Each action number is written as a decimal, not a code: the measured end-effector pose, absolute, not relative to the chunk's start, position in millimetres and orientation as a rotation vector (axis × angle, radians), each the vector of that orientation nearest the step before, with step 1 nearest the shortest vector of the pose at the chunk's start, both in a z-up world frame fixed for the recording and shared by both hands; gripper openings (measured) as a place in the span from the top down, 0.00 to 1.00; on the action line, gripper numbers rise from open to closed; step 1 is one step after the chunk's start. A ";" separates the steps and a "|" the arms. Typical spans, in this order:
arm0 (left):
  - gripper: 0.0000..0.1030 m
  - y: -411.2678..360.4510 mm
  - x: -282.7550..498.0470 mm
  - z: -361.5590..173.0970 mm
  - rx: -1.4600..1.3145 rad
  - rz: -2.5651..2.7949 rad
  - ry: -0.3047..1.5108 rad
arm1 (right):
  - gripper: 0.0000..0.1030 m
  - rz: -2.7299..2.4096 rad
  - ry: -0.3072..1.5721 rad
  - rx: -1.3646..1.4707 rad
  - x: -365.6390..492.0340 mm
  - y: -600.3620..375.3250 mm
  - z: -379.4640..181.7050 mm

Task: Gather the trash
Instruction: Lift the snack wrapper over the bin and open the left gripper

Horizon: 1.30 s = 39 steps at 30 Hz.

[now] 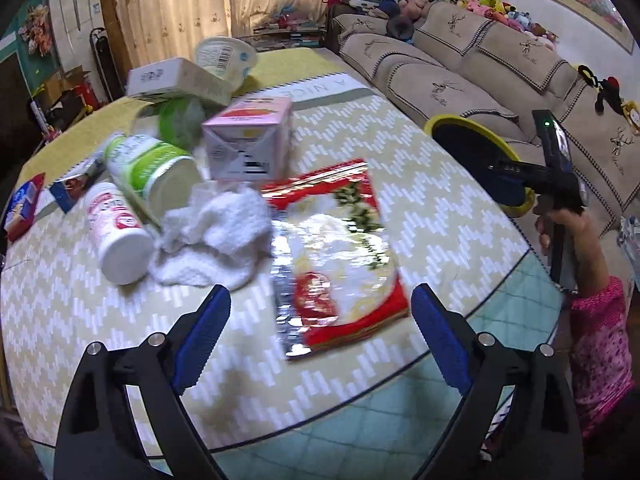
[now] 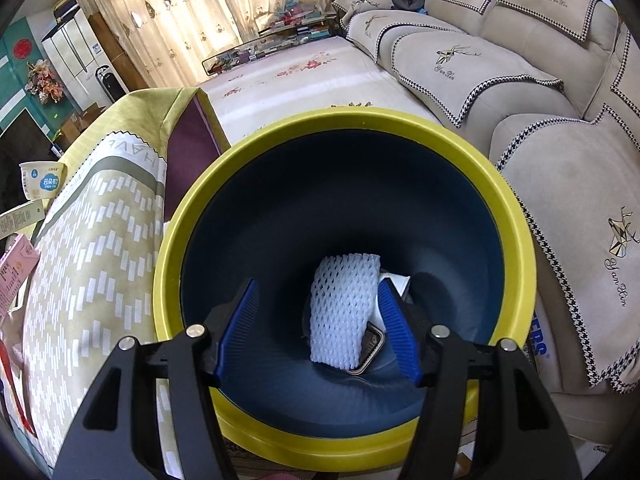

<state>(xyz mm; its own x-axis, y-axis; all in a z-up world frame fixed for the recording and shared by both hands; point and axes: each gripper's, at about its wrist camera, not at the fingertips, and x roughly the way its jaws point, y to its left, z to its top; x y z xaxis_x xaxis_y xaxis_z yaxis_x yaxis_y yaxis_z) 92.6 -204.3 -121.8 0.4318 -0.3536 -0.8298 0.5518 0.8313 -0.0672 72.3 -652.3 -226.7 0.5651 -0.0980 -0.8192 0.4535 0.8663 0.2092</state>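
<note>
My left gripper (image 1: 320, 292) hangs open over the round table, with nothing between its blue pads. Just ahead of the fingertips a red and silver snack bag (image 1: 336, 256) lies flat. Left of the bag are a crumpled white cloth (image 1: 216, 236), a white bottle (image 1: 116, 236) on its side, a green-and-white canister (image 1: 152, 164) and a pink carton (image 1: 248, 140). My right gripper (image 2: 316, 284) holds the yellow-rimmed blue trash bin (image 2: 516, 216) tilted at the table's right edge, its pads at the near rim. Inside lie a white foam net (image 2: 344, 312) and a small dark packet (image 2: 372, 348).
At the table's far side are a white box (image 1: 176, 80) and a yoghurt cup (image 1: 226, 58), and small packets (image 1: 24, 208) lie at its left edge. A beige sofa (image 1: 460, 80) runs behind the bin. A hand and pink sleeve (image 1: 600, 340) hold the right gripper.
</note>
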 end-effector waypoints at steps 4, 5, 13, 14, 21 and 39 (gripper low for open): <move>0.13 -221.2 86.2 -128.3 0.261 -0.516 1.006 | 0.41 -0.336 0.919 0.425 72.4 -652.3 -226.7; 0.16 -225.3 84.9 -130.2 0.263 -0.499 1.018 | 0.40 -0.336 0.918 0.423 72.4 -652.4 -226.7; 0.35 -234.6 92.0 -147.5 0.219 -0.465 1.103 | 0.39 -0.325 0.922 0.428 72.5 -655.7 -228.3; 0.35 -233.9 92.6 -147.9 0.214 -0.467 1.101 | 0.39 -0.325 0.923 0.431 72.2 -656.4 -229.3; 0.73 -225.9 90.2 -142.6 0.199 -0.500 1.084 | 0.39 -0.335 0.913 0.437 66.8 -660.2 -229.9; 0.81 -283.6 83.1 -81.7 0.309 -0.736 0.945 | 0.38 -0.351 0.744 0.324 26.3 -648.0 -143.3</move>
